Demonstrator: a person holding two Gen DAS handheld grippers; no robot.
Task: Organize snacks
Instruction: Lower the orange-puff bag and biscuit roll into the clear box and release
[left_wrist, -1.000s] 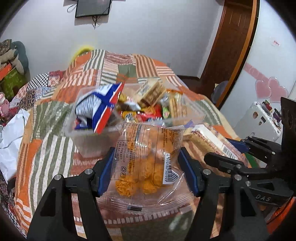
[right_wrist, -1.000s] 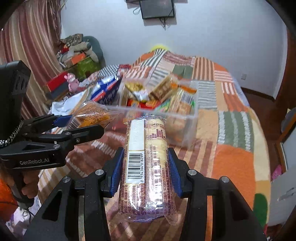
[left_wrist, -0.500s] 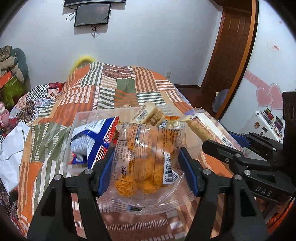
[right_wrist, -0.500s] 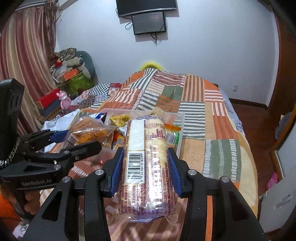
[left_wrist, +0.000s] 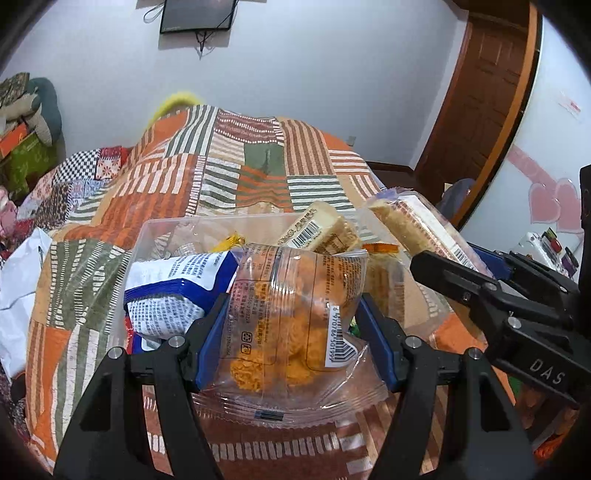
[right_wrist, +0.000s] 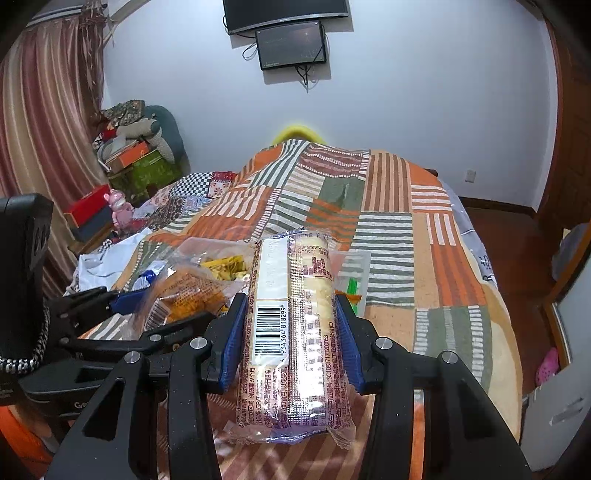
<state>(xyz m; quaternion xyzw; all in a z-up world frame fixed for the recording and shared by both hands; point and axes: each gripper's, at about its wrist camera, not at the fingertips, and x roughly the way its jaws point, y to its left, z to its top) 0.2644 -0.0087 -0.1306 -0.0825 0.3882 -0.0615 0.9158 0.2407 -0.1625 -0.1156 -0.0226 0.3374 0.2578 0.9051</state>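
Nearest in the left wrist view, the left tool is clamped on a clear bag of orange snacks, its blue pads pressing the bag's two sides. The bag hangs over the near edge of a clear plastic box that sits on the bed's patchwork quilt. Inside the box lie a blue and white packet, a yellow wrapper and a pale biscuit pack with a barcode.

In the right wrist view, the right tool grips a long pack of biscuits upright between its blue pads, held above the quilt just to the right of the box. Beyond the bed, a dark screen hangs on the white wall, and a curtain hangs at the left.
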